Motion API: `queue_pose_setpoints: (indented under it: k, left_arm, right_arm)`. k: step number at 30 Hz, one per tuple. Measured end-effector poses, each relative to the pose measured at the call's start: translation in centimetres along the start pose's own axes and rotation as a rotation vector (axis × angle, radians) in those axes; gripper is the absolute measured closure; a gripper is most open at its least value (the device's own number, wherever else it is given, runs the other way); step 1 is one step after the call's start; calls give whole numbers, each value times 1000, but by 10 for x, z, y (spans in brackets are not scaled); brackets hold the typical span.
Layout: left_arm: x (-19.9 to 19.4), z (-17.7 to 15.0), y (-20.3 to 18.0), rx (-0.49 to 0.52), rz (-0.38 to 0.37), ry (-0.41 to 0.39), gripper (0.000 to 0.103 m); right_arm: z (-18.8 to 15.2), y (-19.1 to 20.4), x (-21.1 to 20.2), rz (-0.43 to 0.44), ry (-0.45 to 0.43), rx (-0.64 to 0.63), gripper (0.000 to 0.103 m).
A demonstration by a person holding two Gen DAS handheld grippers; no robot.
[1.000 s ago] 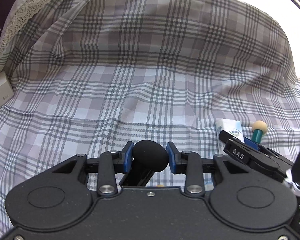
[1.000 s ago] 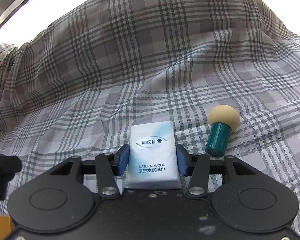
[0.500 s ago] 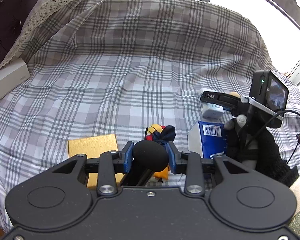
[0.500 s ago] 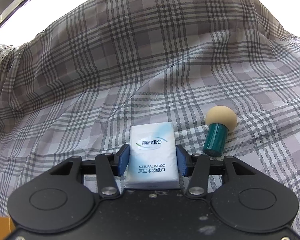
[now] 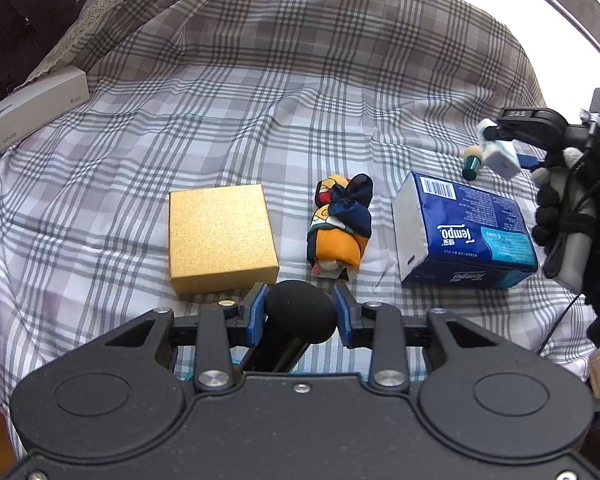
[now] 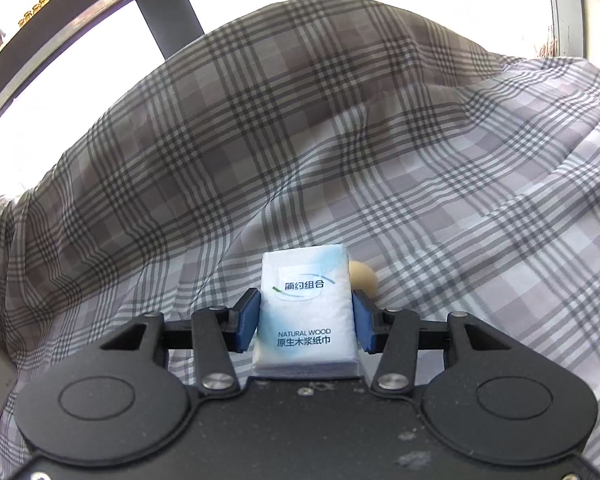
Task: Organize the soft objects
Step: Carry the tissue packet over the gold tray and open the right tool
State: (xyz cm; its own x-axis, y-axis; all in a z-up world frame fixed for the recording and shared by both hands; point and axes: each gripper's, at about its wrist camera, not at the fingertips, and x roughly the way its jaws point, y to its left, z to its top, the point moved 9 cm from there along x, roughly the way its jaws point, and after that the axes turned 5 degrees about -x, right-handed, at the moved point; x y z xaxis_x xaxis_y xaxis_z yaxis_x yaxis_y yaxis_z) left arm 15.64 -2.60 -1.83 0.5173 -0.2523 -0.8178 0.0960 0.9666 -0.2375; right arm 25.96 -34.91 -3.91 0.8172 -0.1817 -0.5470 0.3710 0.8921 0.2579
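My left gripper (image 5: 300,312) is shut on a black round-headed sponge applicator (image 5: 300,312), held above the bed's near edge. My right gripper (image 6: 305,316) is shut on a small white tissue pack (image 6: 305,312) and holds it lifted off the plaid sheet; it also shows in the left wrist view (image 5: 500,154) at the far right. A beige-headed, teal-handled sponge applicator (image 5: 471,160) lies on the sheet below that pack, and its beige head (image 6: 364,278) peeks out behind the pack. A rolled colourful scarf (image 5: 340,224) and a blue Tempo tissue pack (image 5: 464,232) lie mid-bed.
A gold square box (image 5: 220,236) lies left of the scarf. A grey-white flat box (image 5: 36,108) sits at the bed's left edge. The plaid sheet (image 5: 260,80) rises over a pillow at the back, under a window. A black-gloved hand (image 5: 572,216) holds the right gripper.
My left gripper has pulled back and up, bringing the gold box, scarf and Tempo pack into view. My right gripper has lifted the tissue pack off the sheet, partly hiding the beige applicator.
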Motion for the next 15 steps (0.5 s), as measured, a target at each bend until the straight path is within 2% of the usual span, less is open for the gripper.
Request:
queue_pose_setpoints:
  k: [2, 7, 11, 15]
  left_arm:
    - [-2, -5, 2, -2, -1, 0, 67]
    - [-5, -16, 5, 10, 1, 5, 67]
    - [-6, -27, 7, 21, 4, 17, 67]
    - [-8, -39, 10, 34, 7, 38, 67]
  right_arm:
    - [8, -21, -27, -48, -19, -37, 55]
    - [1, -50, -57, -92, 0, -65, 55]
    - [-27, -75, -90, -110, 47, -55, 55]
    - [-69, -79, -125, -74, 87, -78, 55]
